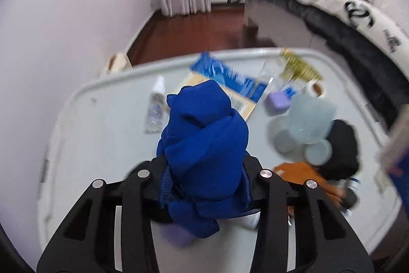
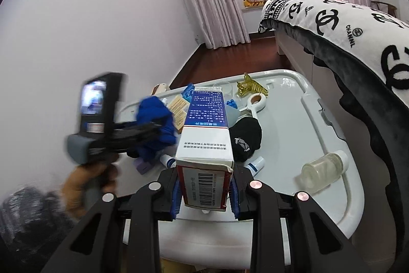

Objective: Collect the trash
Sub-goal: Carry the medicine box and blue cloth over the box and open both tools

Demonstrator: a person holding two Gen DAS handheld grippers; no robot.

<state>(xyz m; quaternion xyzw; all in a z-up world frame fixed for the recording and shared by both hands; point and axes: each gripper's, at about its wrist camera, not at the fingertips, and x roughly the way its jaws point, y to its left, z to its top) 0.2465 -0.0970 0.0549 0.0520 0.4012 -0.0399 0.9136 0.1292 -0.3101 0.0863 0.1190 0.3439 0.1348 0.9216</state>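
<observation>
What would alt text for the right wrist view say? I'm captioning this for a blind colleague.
The right tool grips a white, blue and red carton, barcode end toward the camera, above a cluttered white table. At left, the left tool holds bunched blue cloth; a black cap and clear jar lie on the table.

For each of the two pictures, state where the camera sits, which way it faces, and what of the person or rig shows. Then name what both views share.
Left wrist: on the left gripper, facing along its jaws, shut on a blue cloth, over the white table.
Right wrist: on the right gripper, jaws gripping a carton; the left hand shows.
Shared: table, cloth, black cap, bed blanket.
</observation>
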